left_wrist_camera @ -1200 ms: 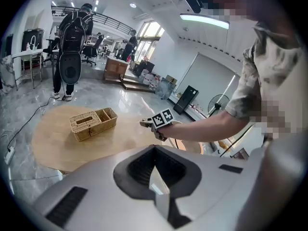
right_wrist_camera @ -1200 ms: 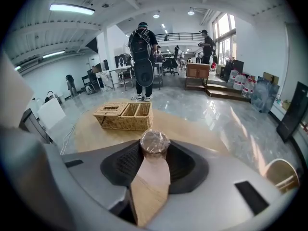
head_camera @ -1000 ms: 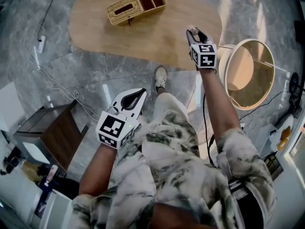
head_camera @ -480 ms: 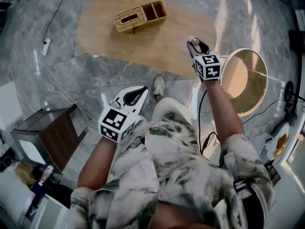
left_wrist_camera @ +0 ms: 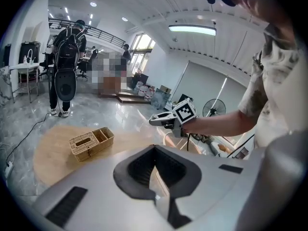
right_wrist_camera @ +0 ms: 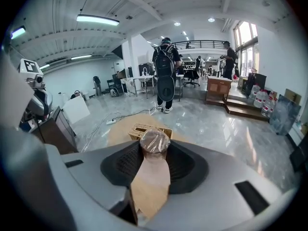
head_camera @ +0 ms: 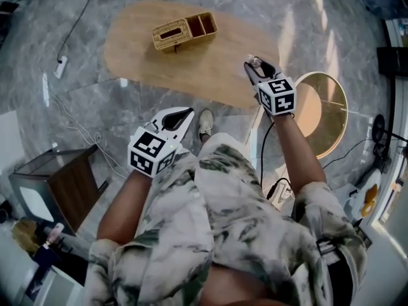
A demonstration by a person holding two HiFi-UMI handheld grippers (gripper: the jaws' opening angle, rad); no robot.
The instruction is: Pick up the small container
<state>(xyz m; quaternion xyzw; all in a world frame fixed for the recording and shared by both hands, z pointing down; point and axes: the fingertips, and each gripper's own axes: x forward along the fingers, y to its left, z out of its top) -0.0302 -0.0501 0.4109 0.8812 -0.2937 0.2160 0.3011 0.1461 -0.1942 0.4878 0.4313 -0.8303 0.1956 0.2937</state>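
Note:
The small container (head_camera: pixel 255 60), clear with a brownish wrapped top, sits between the jaws of my right gripper (head_camera: pixel 256 65), which is shut on it. It hangs above the near right edge of the oval wooden table (head_camera: pixel 217 62). In the right gripper view the container (right_wrist_camera: pixel 154 138) fills the gap at the jaw tips of the right gripper (right_wrist_camera: pixel 154 147). My left gripper (head_camera: pixel 189 113) is held low by the person's body over the floor, its tips together and nothing in it. In the left gripper view the left gripper (left_wrist_camera: pixel 155 150) points toward the table.
A wicker box (head_camera: pixel 183 30) with compartments stands on the table's far side. A round glass-topped side table (head_camera: pixel 336 85) is to the right. A dark wooden cabinet (head_camera: pixel 67 187) stands at the left, with a power strip (head_camera: pixel 60 66) and cables on the marble floor. People (left_wrist_camera: pixel 65 71) stand beyond.
The head view has shifted a little. The right gripper still holds the container over the table's right end, slightly nearer the front edge. The left gripper stays shut by the body.

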